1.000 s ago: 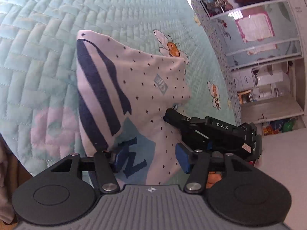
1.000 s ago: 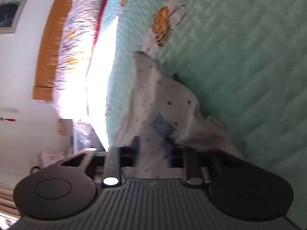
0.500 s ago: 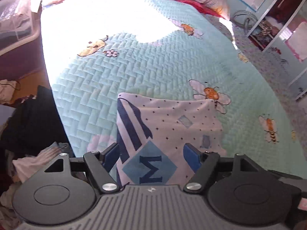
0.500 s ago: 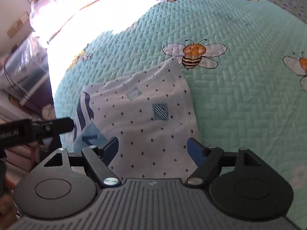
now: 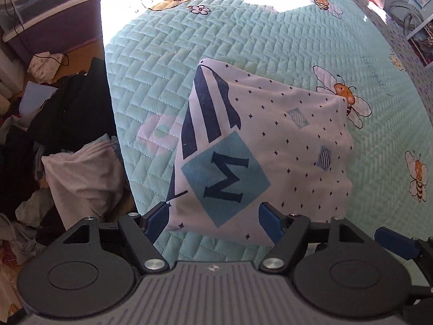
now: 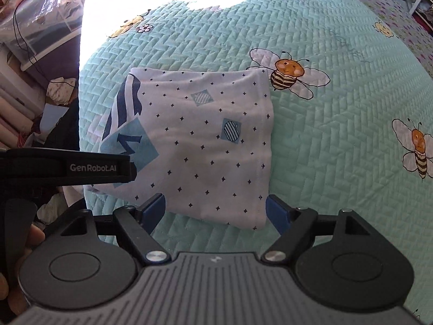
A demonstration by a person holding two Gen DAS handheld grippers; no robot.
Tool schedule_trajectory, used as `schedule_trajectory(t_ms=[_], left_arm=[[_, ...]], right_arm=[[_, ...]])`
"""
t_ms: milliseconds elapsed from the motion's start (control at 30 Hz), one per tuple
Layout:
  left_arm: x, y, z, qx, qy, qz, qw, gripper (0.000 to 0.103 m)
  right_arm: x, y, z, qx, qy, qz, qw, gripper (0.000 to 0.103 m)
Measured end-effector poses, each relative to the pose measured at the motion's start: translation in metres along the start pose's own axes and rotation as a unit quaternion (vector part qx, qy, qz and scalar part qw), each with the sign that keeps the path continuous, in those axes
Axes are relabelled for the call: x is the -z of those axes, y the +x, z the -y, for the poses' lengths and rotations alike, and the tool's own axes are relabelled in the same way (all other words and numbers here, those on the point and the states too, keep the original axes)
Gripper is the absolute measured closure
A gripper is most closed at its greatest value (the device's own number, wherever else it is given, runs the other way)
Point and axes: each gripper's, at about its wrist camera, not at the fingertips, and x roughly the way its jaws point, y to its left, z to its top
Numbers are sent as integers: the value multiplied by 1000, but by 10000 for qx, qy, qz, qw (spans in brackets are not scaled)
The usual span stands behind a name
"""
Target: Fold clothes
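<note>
A folded white garment with small dark stars, navy stripes and a blue diamond bearing an "M" lies flat on the mint quilted bedspread, near the bed's left edge. My left gripper hovers above its near edge, open, touching nothing. In the right wrist view the same garment lies below my right gripper, whose jaws are opening. The cloth lies beneath them, not pinched. The left gripper's body crosses that view at the left.
A heap of light and dark clothes lies on the floor left of the bed. A storage box stands at the far left. Bee prints dot the quilt. Bright sunlight falls on the far bedspread. A hand shows at the lower left.
The right gripper, shut on the cloth a second ago, has let go and opened wide. Both grippers have risen and tipped down over the garment, which now lies flat and folded.
</note>
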Motion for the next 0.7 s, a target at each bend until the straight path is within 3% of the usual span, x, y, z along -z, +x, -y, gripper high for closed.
schedule_trajectory(t_ms=[700], left_arm=[[7,-4,4,58,88,-79,9999,27]], right_arm=[[4,-2,-1,25,-72,-1,10000,21]])
